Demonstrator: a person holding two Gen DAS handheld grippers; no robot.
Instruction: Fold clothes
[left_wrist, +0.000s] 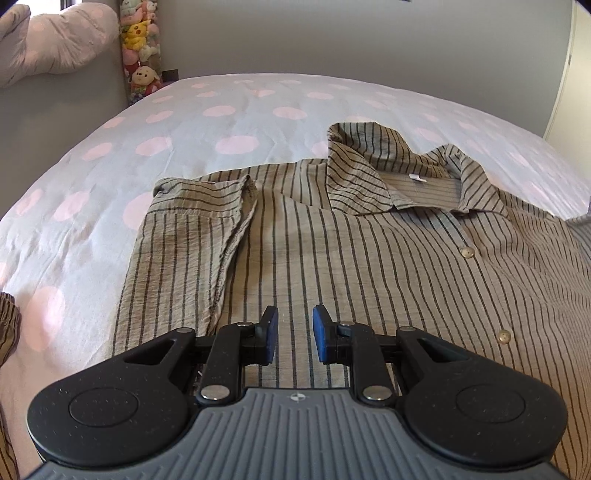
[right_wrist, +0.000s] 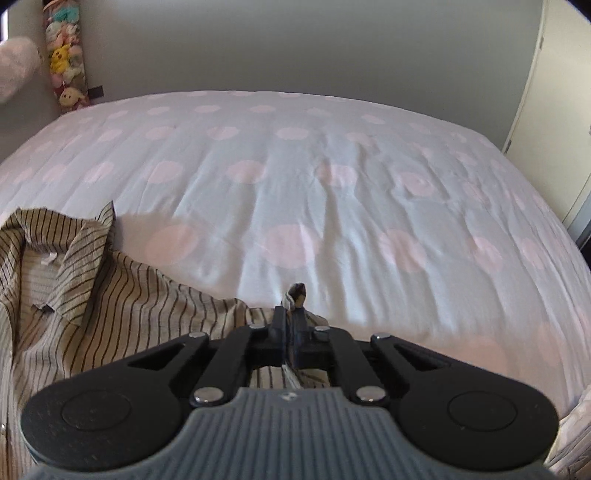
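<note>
A beige shirt with dark stripes (left_wrist: 369, 258) lies front up on the bed, its collar (left_wrist: 391, 173) at the far side. One sleeve (left_wrist: 192, 229) is folded in over the shirt's left part. My left gripper (left_wrist: 295, 317) hovers over the shirt's lower middle, open, with only flat cloth showing below the gap between its blue pads. In the right wrist view the shirt (right_wrist: 129, 295) fills the lower left, collar (right_wrist: 74, 243) at the left edge. My right gripper (right_wrist: 290, 314) is shut on a pinch of the shirt's right edge, and a tuft of cloth (right_wrist: 296, 293) sticks out past the fingertips.
The bed has a pale cover with pink dots (right_wrist: 332, 184). A pink-spotted pillow (left_wrist: 55, 40) and a hanging column of plush toys (left_wrist: 140, 48) are at the far left by the grey wall. A cream door (right_wrist: 554, 110) stands at the right. More striped cloth (left_wrist: 7, 325) shows at the left edge.
</note>
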